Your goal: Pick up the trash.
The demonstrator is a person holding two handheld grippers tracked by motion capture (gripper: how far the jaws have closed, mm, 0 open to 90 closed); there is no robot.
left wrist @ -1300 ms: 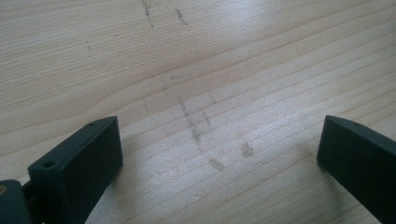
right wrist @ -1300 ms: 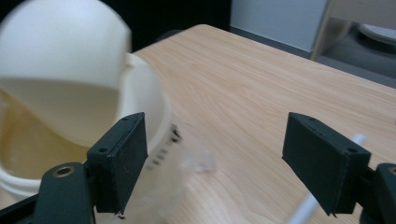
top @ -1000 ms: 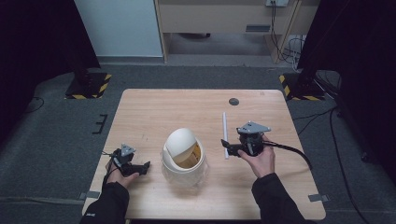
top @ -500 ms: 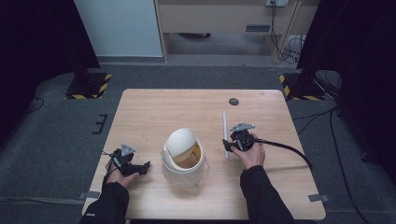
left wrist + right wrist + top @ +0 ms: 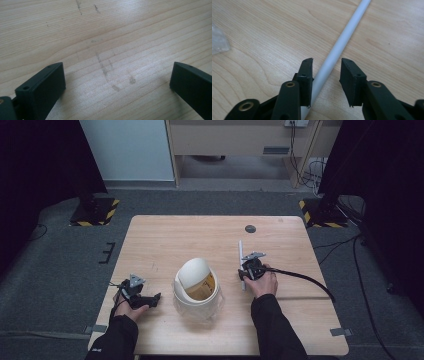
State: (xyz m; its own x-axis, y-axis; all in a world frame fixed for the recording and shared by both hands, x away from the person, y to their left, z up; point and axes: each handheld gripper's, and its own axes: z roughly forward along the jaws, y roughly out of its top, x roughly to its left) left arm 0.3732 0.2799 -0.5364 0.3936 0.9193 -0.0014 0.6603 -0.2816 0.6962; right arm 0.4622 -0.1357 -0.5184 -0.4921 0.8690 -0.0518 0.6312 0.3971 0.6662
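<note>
My right gripper is low over the counter, jaws partly apart straddling the white rod; left jaw touches it, right jaw doesn't. Rod lies flat, right of the cream swing-lid bin. My left gripper is wide open over bare wood, left of the bin.
</note>
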